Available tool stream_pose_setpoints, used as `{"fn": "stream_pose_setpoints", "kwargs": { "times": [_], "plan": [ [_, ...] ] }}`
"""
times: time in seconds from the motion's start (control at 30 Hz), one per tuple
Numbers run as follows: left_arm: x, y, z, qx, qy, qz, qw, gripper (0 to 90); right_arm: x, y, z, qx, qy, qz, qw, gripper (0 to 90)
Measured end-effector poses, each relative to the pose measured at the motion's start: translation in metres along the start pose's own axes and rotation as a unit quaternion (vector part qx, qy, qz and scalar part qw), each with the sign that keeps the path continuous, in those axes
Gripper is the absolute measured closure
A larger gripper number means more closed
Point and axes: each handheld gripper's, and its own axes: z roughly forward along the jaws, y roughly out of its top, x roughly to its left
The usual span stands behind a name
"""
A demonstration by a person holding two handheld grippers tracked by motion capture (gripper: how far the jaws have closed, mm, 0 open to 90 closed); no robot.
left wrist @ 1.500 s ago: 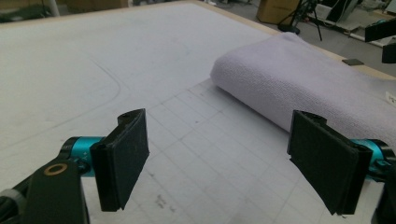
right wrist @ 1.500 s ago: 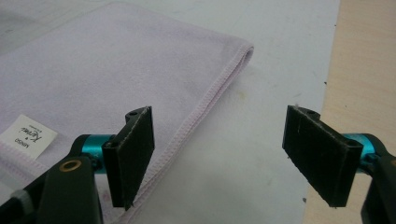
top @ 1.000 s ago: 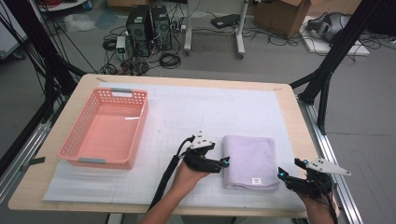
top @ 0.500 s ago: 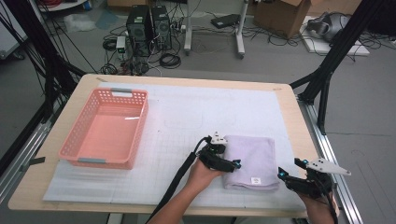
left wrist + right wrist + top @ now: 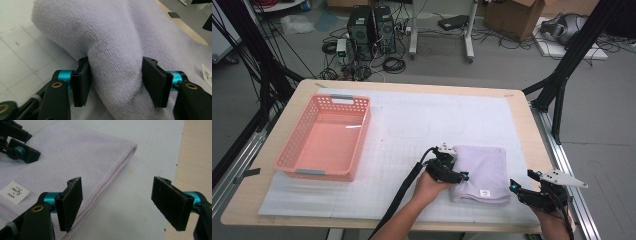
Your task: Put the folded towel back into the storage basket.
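A folded lilac towel (image 5: 484, 167) lies on the white mat near the table's front right. My left gripper (image 5: 455, 169) is at the towel's left folded edge. Its jaws have just been closing, and a thick fold of the towel (image 5: 112, 37) bulges between the two pads (image 5: 83, 77), which pinch it. My right gripper (image 5: 518, 189) rests open by the towel's front right corner. In the right gripper view the hemmed edge of the towel (image 5: 75, 152) runs past its left pad (image 5: 72, 202), and nothing sits between the jaws. The left gripper (image 5: 21, 143) shows far off there.
A pink plastic basket (image 5: 363, 131) stands empty on the left of the mat (image 5: 427, 120). The towel carries a small white label (image 5: 484, 193) near its front edge. The wooden table edge (image 5: 537, 145) runs close on the right.
My left gripper moved right onto the towel's left edge, then its jaws closed around the fold. The right gripper has stayed put.
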Motion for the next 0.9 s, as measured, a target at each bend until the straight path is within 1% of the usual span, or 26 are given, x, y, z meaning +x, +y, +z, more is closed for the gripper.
{"fn": "stream_pose_setpoints", "kwargs": {
  "times": [0.03, 0.07, 0.1, 0.17, 0.23, 0.4, 0.47, 0.53, 0.57, 0.6, 0.67, 0.77, 0.8, 0.83, 0.87, 0.9],
  "plan": [
    [0.001, 0.0, 0.0, 0.002, -0.007, -0.005, 1.0, 52.6, 0.0, 0.0, 0.0, -0.001, 0.002, 0.0, 1.0, 24.2],
    [0.001, 0.0, 0.0, 0.002, -0.007, -0.005, 1.0, 56.2, 0.0, 0.0, 0.0, -0.001, 0.002, 0.0, 1.0, 24.2],
    [0.001, 0.0, 0.0, 0.0, -0.012, -0.011, 0.9999, 60.4, 0.0, 0.0, 0.0, -0.002, 0.002, 0.002, 1.0, 24.2],
    [0.002, 0.0, -0.001, -0.002, -0.014, -0.015, 0.9998, 65.1, 0.0, 0.0, 0.0, -0.002, 0.002, -0.001, 1.0, 24.2],
    [0.003, -0.001, -0.003, -0.006, -0.018, -0.015, 0.9997, 67.7, 0.0, 0.0, 0.0, -0.002, 0.002, -0.001, 1.0, 24.2],
    [0.008, -0.004, -0.007, -0.025, -0.033, -0.017, 0.999, 69.5, -0.001, 0.0, -0.001, -0.002, 0.001, 0.001, 1.0, 24.2],
    [0.008, -0.006, -0.01, -0.029, -0.032, -0.012, 0.999, 69.8, 0.0, 0.0, -0.001, -0.002, 0.002, 0.001, 1.0, 24.2],
    [0.009, -0.006, -0.014, -0.029, -0.029, 0.002, 0.9991, 69.9, 0.0, 0.0, -0.001, -0.002, 0.001, 0.0, 1.0, 24.2],
    [0.009, -0.006, -0.016, -0.031, -0.028, 0.004, 0.9991, 69.9, 0.0, 0.0, 0.0, -0.002, 0.002, 0.0, 1.0, 24.2],
    [0.01, -0.007, -0.019, -0.033, -0.028, 0.006, 0.999, 69.9, 0.0, 0.0, 0.0, -0.001, 0.002, 0.002, 1.0, 24.2],
    [0.012, -0.007, -0.025, -0.035, -0.026, 0.014, 0.999, 69.9, 0.0, 0.0, 0.0, -0.001, 0.001, -0.001, 1.0, 24.2],
    [0.017, -0.01, -0.037, -0.045, -0.024, 0.012, 0.9986, 69.9, 0.001, 0.0, 0.001, -0.002, 0.001, -0.002, 1.0, 24.2],
    [0.019, -0.011, -0.041, -0.048, -0.023, 0.009, 0.9985, 70.0, 0.001, 0.001, 0.001, -0.001, 0.001, -0.001, 1.0, 24.2],
    [0.022, -0.013, -0.045, -0.047, -0.022, 0.012, 0.9986, 70.0, 0.002, 0.001, 0.001, -0.002, 0.001, 0.0, 1.0, 24.2],
    [0.025, -0.015, -0.05, -0.052, -0.021, 0.01, 0.9984, 70.0, 0.001, 0.001, 0.001, -0.001, 0.001, -0.005, 1.0, 24.3],
    [0.028, -0.018, -0.054, -0.056, -0.021, 0.008, 0.9982, 70.0, 0.002, 0.001, 0.001, -0.001, 0.001, -0.003, 1.0, 24.3]
  ]
}}
